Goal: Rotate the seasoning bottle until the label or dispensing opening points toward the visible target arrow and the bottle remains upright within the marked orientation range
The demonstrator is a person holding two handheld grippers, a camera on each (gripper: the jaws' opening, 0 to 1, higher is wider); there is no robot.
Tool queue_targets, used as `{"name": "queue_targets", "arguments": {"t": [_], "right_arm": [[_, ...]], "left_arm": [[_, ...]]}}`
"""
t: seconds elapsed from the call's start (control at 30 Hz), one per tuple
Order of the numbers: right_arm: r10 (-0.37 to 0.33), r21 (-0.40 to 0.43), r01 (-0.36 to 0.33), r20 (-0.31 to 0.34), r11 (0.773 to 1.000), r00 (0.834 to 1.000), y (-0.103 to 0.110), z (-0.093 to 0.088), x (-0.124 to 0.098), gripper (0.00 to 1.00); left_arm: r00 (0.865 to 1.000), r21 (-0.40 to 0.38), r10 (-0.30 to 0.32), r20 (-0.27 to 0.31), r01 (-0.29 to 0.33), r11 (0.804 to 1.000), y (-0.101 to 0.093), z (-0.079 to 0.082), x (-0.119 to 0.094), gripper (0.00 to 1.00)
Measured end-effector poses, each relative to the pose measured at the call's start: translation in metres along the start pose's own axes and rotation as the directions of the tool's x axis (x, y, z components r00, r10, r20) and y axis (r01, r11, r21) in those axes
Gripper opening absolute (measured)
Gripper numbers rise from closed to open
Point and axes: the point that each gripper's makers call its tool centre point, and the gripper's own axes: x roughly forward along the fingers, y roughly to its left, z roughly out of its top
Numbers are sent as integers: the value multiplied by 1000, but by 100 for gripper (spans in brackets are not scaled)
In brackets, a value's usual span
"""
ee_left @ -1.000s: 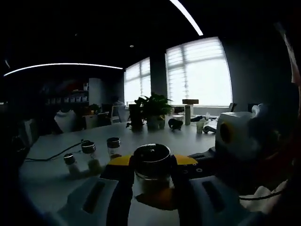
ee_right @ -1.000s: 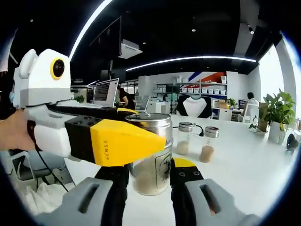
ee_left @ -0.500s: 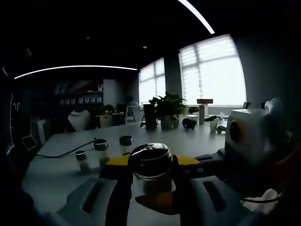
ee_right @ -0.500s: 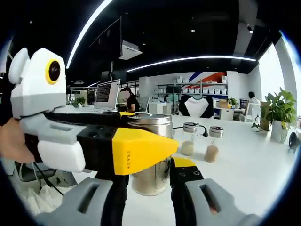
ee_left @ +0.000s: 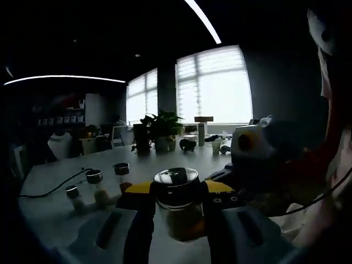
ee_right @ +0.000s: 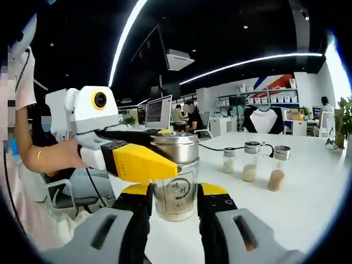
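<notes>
We see the right gripper (ee_right: 175,199) with its fingers (ee_right: 213,202) pressed against both sides of the seasoning bottle (ee_right: 175,177), holding it upright on the white table (ee_right: 308,190). The left gripper (ee_left: 177,202) clamps the same bottle from the other side, its yellow-tipped fingers (ee_left: 219,187) closed just under the metal lid (ee_left: 176,179); in the right gripper view it reaches in from the left (ee_right: 144,163), held by a hand (ee_right: 58,159). The bottle's printed label faces the right gripper view. Beyond the table stands a potted plant (ee_left: 163,127). Smallest, three small spice jars (ee_right: 254,165) stand in a row on the table, well apart from the bottle.
</notes>
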Motion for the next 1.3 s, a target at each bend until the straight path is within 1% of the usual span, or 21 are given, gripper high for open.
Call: {"name": "queue_targets", "arguments": {"t": [0.07,0.1,0.13,0.17,0.3,0.4,0.5,0.53,0.57,0.63,0.67,0.7,0.73,0.77,0.83,0.87,0.9,1.0,1.13,1.2,1.3], "right_arm": [[47,-17,-48,-8,999,999,6,0,-1,30],[78,-31,-79,-25,996,997,10,-2,-2,30],[100,-49,-102,-30,994,994,13,-2,-2,30],[115,-57,-117,-36,991,993,15,-3,-2,30],[127,-55,-129,-47,990,991,17,-4,-3,30],[80,-65,-84,-58,994,995,16,-6,0,30],[-6,-90,0,-63,996,998,7,-5,0,29],[-49,-97,42,-69,994,996,2,-6,0,29],[-84,-106,77,-63,991,994,-2,-6,2,29],[-130,-118,122,-57,985,990,-7,-5,3,29],[-165,-122,158,-51,980,985,-9,-5,4,29],[-191,-139,182,-49,973,980,-11,-5,4,29],[-221,-153,211,-52,966,974,-14,-5,6,29],[-240,-159,229,-55,960,969,-15,-5,7,29],[-289,-182,277,-43,943,956,-18,-5,10,29],[-293,-182,281,-43,942,955,-18,-5,11,29],[-304,-174,294,-39,940,952,-18,-5,13,29],[-319,-141,311,-33,940,947,-18,-5,15,30],[-293,-127,287,-29,949,956,-16,-4,16,30],[-279,-131,273,-28,953,960,-15,-5,15,30],[-237,-129,233,-12,964,972,-11,-5,14,30]], "left_arm": [[1000,-9,-18,9,18,1000,-2,1,-1,35],[998,8,-65,2,65,998,-8,0,-2,35],[995,17,-96,-1,96,995,-12,-1,-2,35],[994,25,-106,3,106,994,-13,-1,-3,35],[993,12,-116,18,116,993,-14,-2,-6,35],[994,15,-107,12,107,994,-13,-3,-6,35],[998,-33,-52,29,53,998,-6,-3,-4,35],[999,-67,-14,33,16,998,-2,-5,-2,35],[999,-64,1,35,1,998,-1,-5,-1,35],[998,-59,54,33,-52,997,3,-6,4,35],[997,-52,75,32,-73,996,4,-6,5,36],[993,-66,117,30,-115,991,7,-6,7,36],[989,-73,145,28,-142,987,10,-7,8,36],[985,-61,169,28,-167,984,12,-7,9,36],[972,-73,234,20,-232,970,18,-9,11,37],[967,-86,255,17,-253,964,20,-10,11,37],[961,-80,275,23,-272,959,22,-9,11,37],[956,-65,291,18,-290,955,22,-9,10,37],[958,-71,287,11,-286,956,25,-9,6,37],[962,-74,272,6,-271,960,25,-11,5,37],[969,-65,246,-6,-245,967,23,-11,3,36]]}}
